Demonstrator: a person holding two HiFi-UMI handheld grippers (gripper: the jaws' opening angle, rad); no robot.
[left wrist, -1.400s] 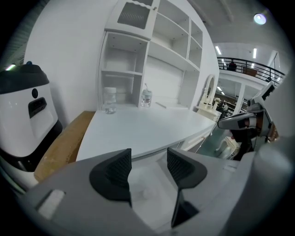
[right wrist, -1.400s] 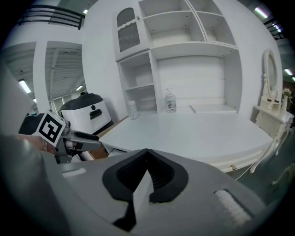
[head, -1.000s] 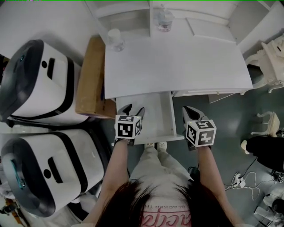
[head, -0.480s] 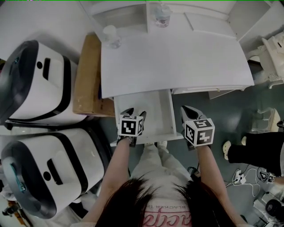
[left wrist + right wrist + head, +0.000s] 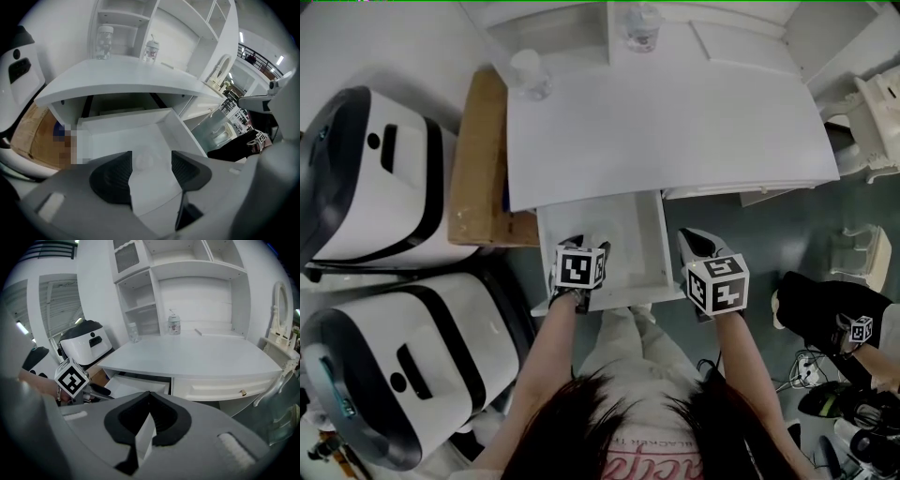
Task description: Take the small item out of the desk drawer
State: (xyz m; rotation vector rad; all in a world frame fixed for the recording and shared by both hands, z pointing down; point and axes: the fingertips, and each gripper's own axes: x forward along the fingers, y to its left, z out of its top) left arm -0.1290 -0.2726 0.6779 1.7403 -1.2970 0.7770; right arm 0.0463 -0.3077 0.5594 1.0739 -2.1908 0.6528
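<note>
The white desk has its drawer pulled out toward me. My left gripper hangs inside the drawer and points steeply down. Its jaws have just been opening and stand wide. In the left gripper view a small pale round item lies on the drawer floor, just ahead of the left gripper. The pads do not touch it. My right gripper hovers just right of the drawer's side wall. Its fingertips meet in the right gripper view, with the right gripper holding nothing.
Two large white machines and a cardboard box stand left of the desk. A jar and a bottle sit at the desk's back. A person in a dark sleeve is at the right.
My left gripper has sunk deeper into the drawer and tipped further down. The right gripper dropped slightly. A person in dark clothing has come into view at the right.
</note>
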